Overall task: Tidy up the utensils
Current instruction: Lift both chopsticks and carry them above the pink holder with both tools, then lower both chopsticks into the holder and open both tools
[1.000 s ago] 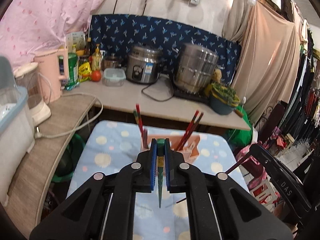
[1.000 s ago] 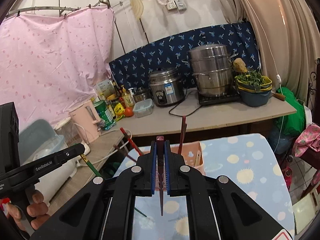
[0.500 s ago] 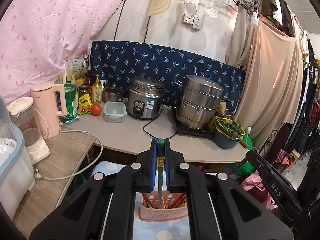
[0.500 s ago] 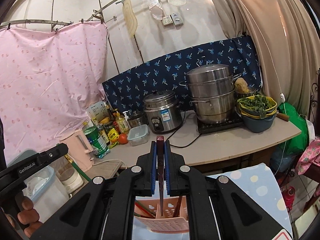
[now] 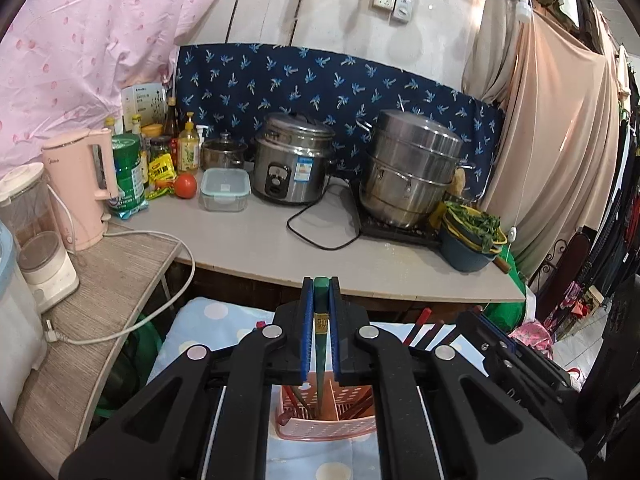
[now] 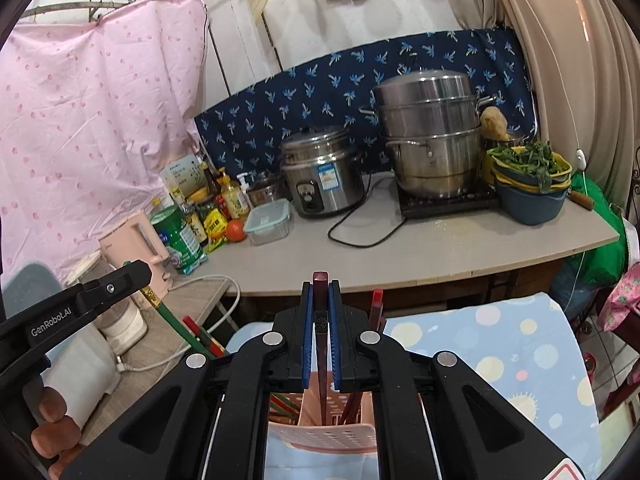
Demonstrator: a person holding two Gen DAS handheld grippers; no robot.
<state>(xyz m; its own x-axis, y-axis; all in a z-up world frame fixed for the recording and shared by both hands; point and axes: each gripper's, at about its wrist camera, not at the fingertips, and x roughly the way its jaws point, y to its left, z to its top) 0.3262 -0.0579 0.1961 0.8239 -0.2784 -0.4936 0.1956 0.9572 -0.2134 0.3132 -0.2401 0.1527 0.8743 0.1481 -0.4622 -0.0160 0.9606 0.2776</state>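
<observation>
My left gripper (image 5: 320, 312) is shut on a green chopstick (image 5: 320, 360) that hangs point-down into a pink perforated utensil basket (image 5: 326, 426). My right gripper (image 6: 320, 312) is shut on a dark red chopstick (image 6: 321, 364), its tip inside the same pink basket (image 6: 332, 436). Several red chopsticks (image 5: 418, 326) stand in the basket. The left gripper (image 6: 92, 304) with its green chopstick (image 6: 176, 326) shows at the left of the right wrist view. The right gripper's body (image 5: 516, 360) shows at the right of the left wrist view.
The basket stands on a blue dotted cloth (image 6: 516, 344). Behind is a grey counter (image 5: 280, 248) with a rice cooker (image 5: 294, 164), steel steamer pot (image 5: 412, 168), pink kettle (image 5: 82, 188), bottles, a tomato and a bowl of greens (image 5: 472, 236). A wooden shelf (image 5: 80, 312) is left.
Both grippers have tilted upright and lowered, bringing each chopstick point-down over and into the pink basket; the view has swung from the cloth to the counter.
</observation>
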